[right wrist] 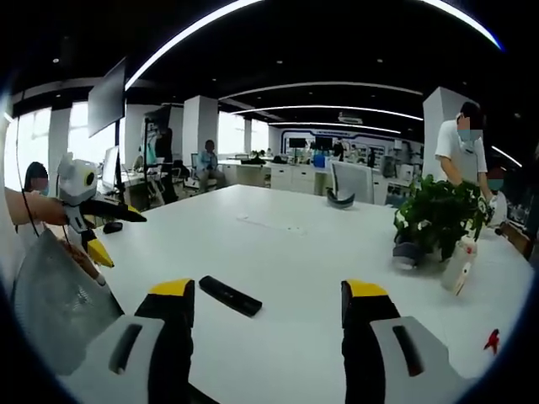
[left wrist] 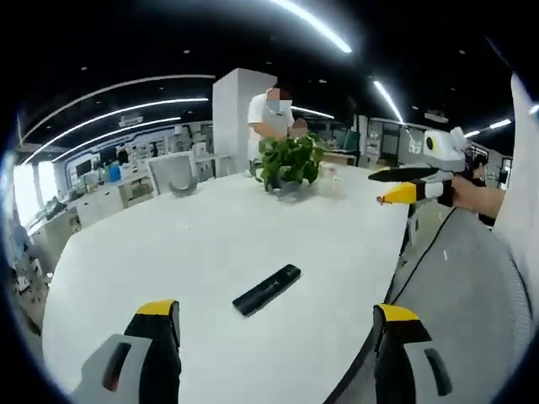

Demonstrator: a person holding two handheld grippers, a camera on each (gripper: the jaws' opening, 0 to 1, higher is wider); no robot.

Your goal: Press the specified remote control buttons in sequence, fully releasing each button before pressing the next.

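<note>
A black remote control lies flat on the white table, near its front edge. My left gripper is open, its yellow-tipped jaws held wide just short of the remote, which lies between them. In the right gripper view the remote control lies close in front of my right gripper, toward its left jaw; this gripper is open and holds nothing. Each gripper also appears in the other's view: the right gripper held up off the table's edge, and the left gripper at the left, jaws spread.
A potted green plant stands mid-table with a small white object beside it. A person stands behind the plant. A grey mesh chair back sits at the table's near edge. Office chairs and desks fill the background.
</note>
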